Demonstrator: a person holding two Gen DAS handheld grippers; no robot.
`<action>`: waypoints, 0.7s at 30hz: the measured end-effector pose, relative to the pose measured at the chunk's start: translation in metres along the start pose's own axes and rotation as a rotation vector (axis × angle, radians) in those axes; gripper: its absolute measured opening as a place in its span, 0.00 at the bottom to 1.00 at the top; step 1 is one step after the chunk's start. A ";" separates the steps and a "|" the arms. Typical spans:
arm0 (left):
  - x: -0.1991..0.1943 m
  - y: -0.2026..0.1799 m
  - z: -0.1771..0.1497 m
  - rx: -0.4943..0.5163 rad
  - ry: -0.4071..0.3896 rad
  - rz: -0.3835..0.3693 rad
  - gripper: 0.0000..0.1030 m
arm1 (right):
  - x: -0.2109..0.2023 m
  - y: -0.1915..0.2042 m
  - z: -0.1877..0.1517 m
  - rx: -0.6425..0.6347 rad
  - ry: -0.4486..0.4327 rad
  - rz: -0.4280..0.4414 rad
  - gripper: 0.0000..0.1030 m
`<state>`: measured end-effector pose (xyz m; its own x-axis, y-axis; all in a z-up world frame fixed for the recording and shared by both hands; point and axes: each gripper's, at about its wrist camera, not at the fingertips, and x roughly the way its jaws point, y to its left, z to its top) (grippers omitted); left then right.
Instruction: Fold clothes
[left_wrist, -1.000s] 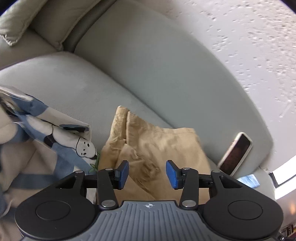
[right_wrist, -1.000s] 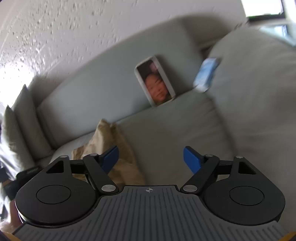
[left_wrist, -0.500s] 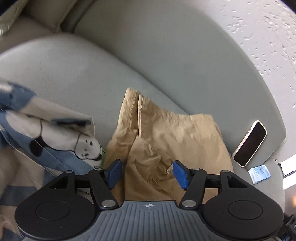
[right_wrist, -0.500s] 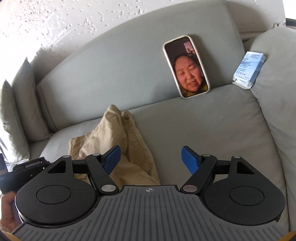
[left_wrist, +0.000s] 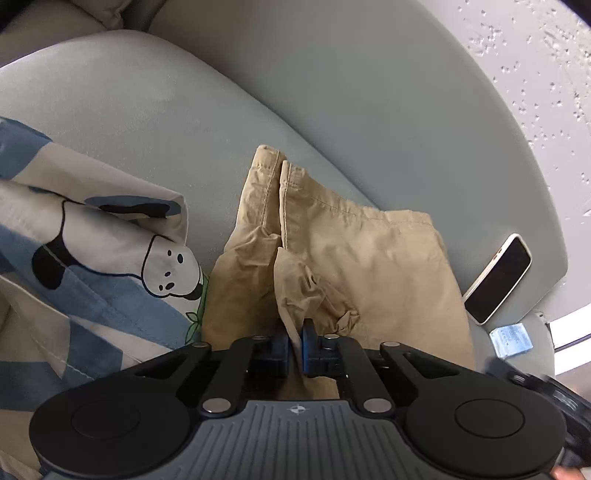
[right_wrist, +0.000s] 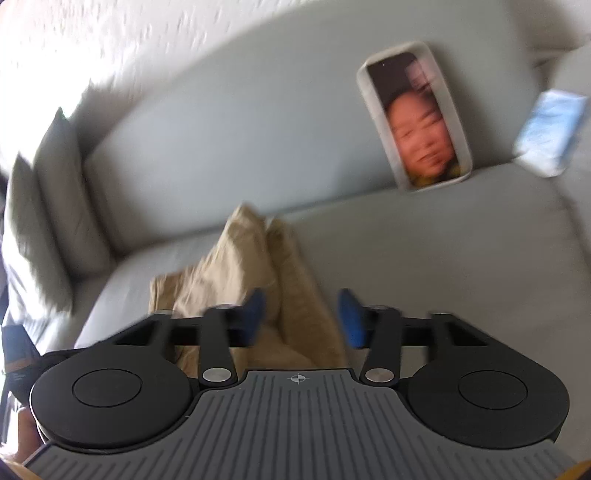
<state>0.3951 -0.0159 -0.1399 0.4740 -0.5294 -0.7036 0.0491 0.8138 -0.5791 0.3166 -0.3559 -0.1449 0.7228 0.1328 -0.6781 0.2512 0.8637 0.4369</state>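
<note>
L fingers (left_wrist: 294, 345) clamp tan shorts (left_wrist: 354, 258) edge; R fingers (right_wrist: 301, 317) closing — shorts between, untouched.

Crumpled tan cotton shorts (left_wrist: 354, 266) lie on the grey sofa seat cushion (left_wrist: 122, 122), legs toward the backrest.

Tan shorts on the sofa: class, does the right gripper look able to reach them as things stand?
Probably yes. The right gripper is closing with the tan shorts directly ahead between its fingers, nothing blocking. The left gripper already pinches a fold further along.
</note>
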 end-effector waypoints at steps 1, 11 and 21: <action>-0.006 -0.003 -0.001 0.003 -0.029 0.011 0.02 | 0.011 -0.001 0.003 0.012 0.019 -0.009 0.35; -0.016 -0.012 -0.012 0.098 -0.116 0.099 0.02 | 0.058 0.017 0.020 0.002 0.060 0.067 0.41; -0.024 -0.009 -0.015 0.066 -0.136 0.150 0.02 | 0.122 0.040 0.054 -0.098 0.113 0.044 0.52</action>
<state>0.3704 -0.0139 -0.1244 0.5942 -0.3677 -0.7154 0.0241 0.8972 -0.4410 0.4496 -0.3314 -0.1777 0.6533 0.2210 -0.7242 0.1523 0.8985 0.4117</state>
